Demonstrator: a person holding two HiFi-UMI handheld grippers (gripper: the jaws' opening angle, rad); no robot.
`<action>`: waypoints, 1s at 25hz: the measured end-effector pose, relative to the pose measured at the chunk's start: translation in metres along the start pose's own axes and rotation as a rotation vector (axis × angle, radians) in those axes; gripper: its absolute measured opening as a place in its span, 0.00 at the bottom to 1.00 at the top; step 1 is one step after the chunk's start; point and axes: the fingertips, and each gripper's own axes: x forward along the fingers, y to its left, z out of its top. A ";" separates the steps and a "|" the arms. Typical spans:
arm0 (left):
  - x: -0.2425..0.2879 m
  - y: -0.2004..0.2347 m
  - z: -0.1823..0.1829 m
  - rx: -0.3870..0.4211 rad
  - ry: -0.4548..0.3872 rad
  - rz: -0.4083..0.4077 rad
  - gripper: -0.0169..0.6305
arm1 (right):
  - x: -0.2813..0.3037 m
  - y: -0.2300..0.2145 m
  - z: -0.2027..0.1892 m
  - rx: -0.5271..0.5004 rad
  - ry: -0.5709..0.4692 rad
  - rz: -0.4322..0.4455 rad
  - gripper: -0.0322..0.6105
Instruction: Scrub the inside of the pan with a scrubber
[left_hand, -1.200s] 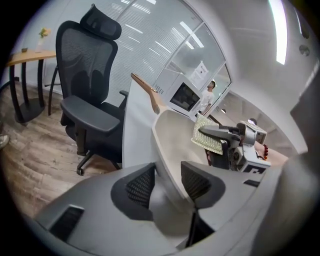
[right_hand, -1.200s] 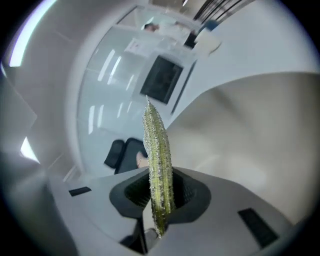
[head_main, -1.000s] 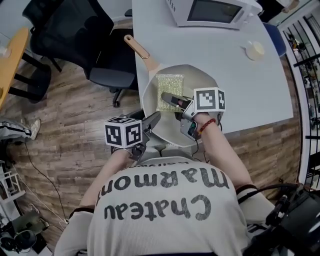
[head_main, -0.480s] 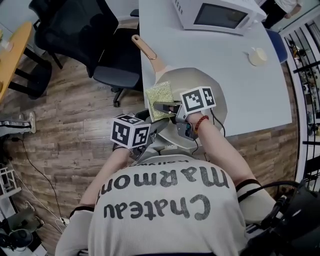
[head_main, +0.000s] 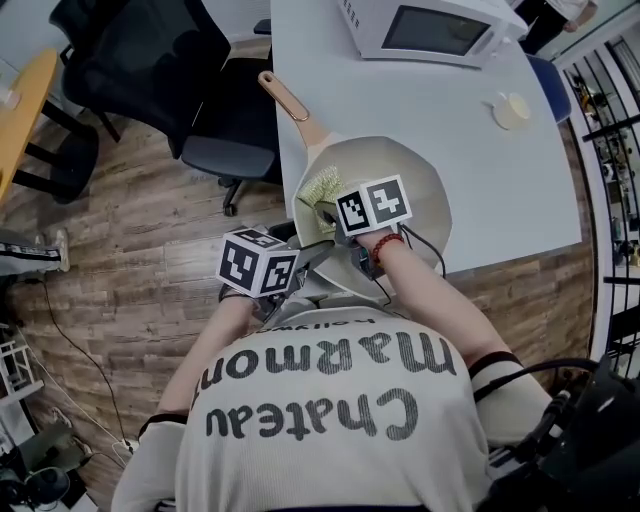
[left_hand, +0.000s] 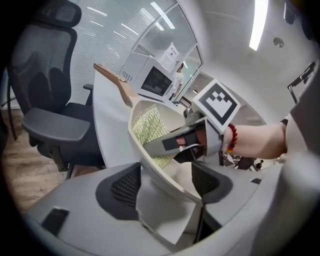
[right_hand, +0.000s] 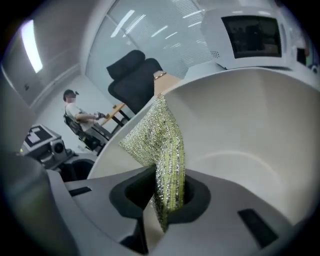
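A cream pan (head_main: 400, 190) with a wooden handle (head_main: 285, 97) sits on the white table (head_main: 420, 90), its near rim over the table's edge. A yellow-green metallic scrubber (head_main: 322, 186) leans on the pan's left inner wall. My right gripper (head_main: 326, 212) is shut on it; in the right gripper view the scrubber (right_hand: 160, 140) stands folded and pinched between the pads. My left gripper (head_main: 314, 252) sits at the near rim. Its jaws have just been opening, and the pan's rim (left_hand: 150, 160) passes between the pads without being pressed.
A white microwave (head_main: 430, 25) stands at the table's far end, with a small round cream object (head_main: 511, 110) to the right. Black office chairs (head_main: 140, 60) stand left of the table on the wooden floor. A person (right_hand: 75, 112) sits far off.
The right gripper has sunk and moved left inside the pan, taking the scrubber from lying flat to standing folded against the left wall. The left gripper has stayed at the near rim.
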 end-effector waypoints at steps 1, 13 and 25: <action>0.000 -0.001 -0.001 -0.003 -0.001 -0.006 0.50 | 0.000 -0.007 -0.003 -0.031 0.011 -0.045 0.14; -0.004 -0.002 -0.002 0.000 -0.036 -0.054 0.50 | -0.009 -0.037 -0.003 -0.146 0.062 -0.254 0.14; -0.003 -0.002 0.000 -0.048 -0.039 -0.104 0.49 | -0.042 -0.080 -0.003 -0.212 0.130 -0.440 0.14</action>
